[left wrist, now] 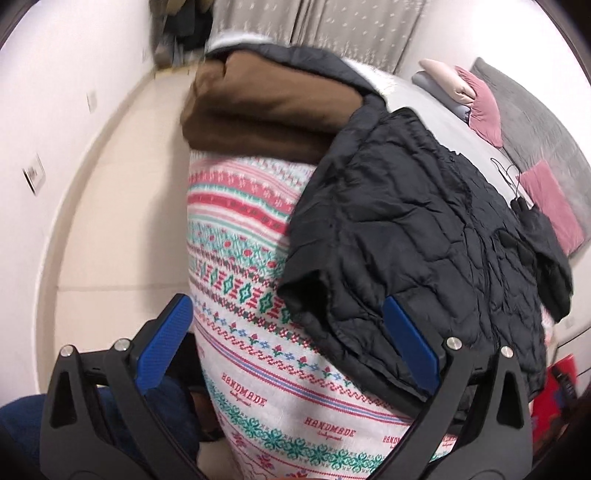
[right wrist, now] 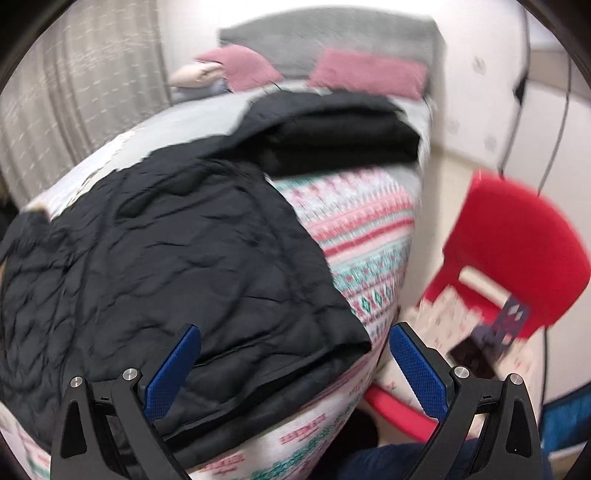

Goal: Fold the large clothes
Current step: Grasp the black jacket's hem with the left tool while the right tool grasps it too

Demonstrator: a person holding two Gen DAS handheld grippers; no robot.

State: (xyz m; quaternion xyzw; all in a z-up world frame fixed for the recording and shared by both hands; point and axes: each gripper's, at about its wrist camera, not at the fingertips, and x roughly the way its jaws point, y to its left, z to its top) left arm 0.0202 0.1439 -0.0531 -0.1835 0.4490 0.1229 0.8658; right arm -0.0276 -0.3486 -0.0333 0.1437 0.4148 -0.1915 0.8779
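Observation:
A black quilted jacket point(left wrist: 417, 236) lies spread over the patterned blanket point(left wrist: 243, 258) on the bed. My left gripper point(left wrist: 288, 317) hovers open above the jacket's near left corner, blue pads wide apart, nothing between them. In the right wrist view the same black jacket point(right wrist: 166, 266) fills the left half, its near right corner folded in layers. My right gripper point(right wrist: 293, 343) is open over that corner, holding nothing. A folded brown garment point(left wrist: 266, 114) sits at the far left of the bed, and a folded black garment point(right wrist: 343, 140) lies beyond the jacket.
A red plastic chair point(right wrist: 517, 251) stands right of the bed, close to its edge. Pink pillows point(right wrist: 369, 72) and a grey headboard point(right wrist: 332, 40) are at the far end. Beige floor point(left wrist: 125, 206) runs along the bed's left side by a white wall. Curtains point(left wrist: 332, 33) hang behind.

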